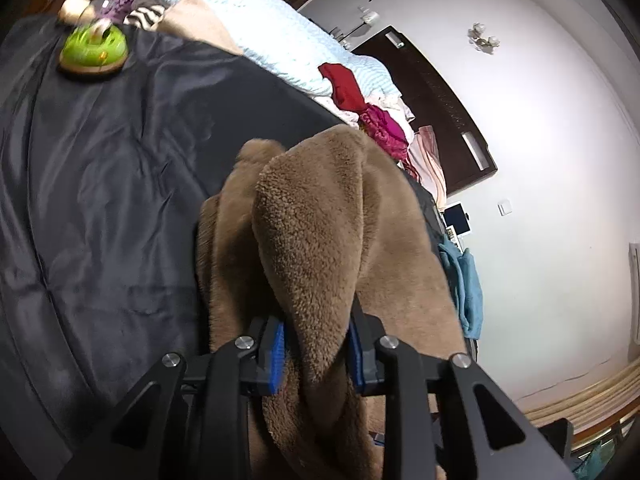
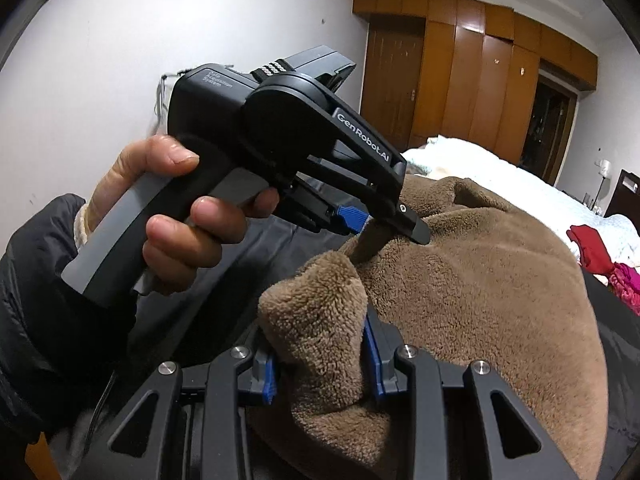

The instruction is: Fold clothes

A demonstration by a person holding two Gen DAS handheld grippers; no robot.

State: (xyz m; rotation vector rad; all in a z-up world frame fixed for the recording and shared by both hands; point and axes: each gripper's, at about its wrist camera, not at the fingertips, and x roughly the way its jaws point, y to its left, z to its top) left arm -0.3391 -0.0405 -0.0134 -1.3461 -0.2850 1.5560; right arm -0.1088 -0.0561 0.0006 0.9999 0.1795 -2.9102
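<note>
My left gripper (image 1: 316, 354) is clamped on a thick fold of the brown fleece garment (image 1: 320, 232), blue pads pressed in from both sides. My right gripper (image 2: 320, 368) pinches another bunched edge of the same fleece (image 2: 480, 280), with the left tool at 12 o'clock just beyond it, my left hand (image 2: 176, 216) on its grip. The fleece hangs over the dark bedspread (image 1: 100, 184), which lies open toward 9 o'clock. A green toy (image 1: 94, 48) sits at 10 o'clock, heaped clothes (image 1: 360, 100) at 1 o'clock along the bed's far edge.
</note>
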